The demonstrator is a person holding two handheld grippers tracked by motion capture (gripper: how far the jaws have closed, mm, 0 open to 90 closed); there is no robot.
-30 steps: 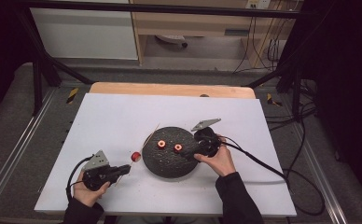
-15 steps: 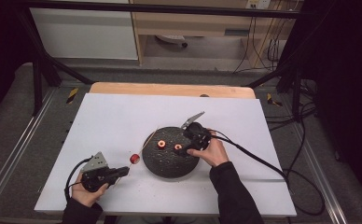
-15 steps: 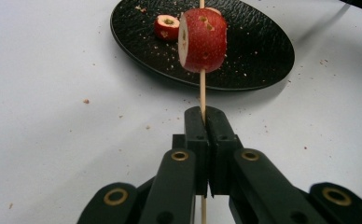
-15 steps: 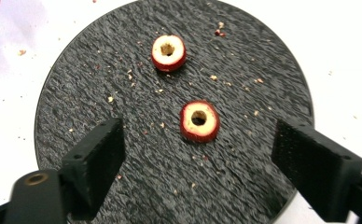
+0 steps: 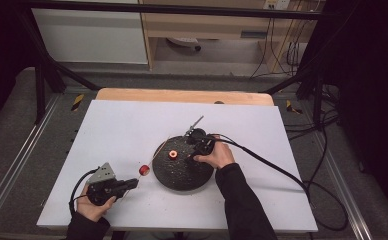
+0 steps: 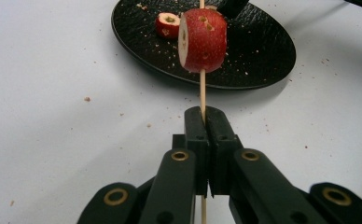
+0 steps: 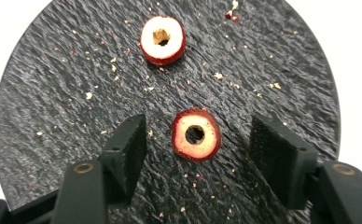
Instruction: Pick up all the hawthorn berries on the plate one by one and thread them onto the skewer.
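Left gripper point(image 5: 128, 184) at near-left of the white table point(image 5: 117, 130): jaws pressed together on a thin wooden skewer point(image 6: 202, 88), which carries one red fruit piece point(image 6: 203, 40) just short of the black plate point(image 5: 179, 175). Right gripper point(image 7: 198, 144) over the plate: jaws have just been closing, pads apart from the cored fruit slice point(image 7: 196, 134) lying flat between them, gaps both sides. Second cored slice point(image 7: 163, 39) lies farther on, same plate.

A white surface point(image 5: 122, 130) is lying over a wooden board point(image 5: 182, 95), crumbs point(image 6: 88, 99) are dotting it, while a white cabinet point(image 5: 89, 35) and hanging cables point(image 5: 282, 45) are standing behind.
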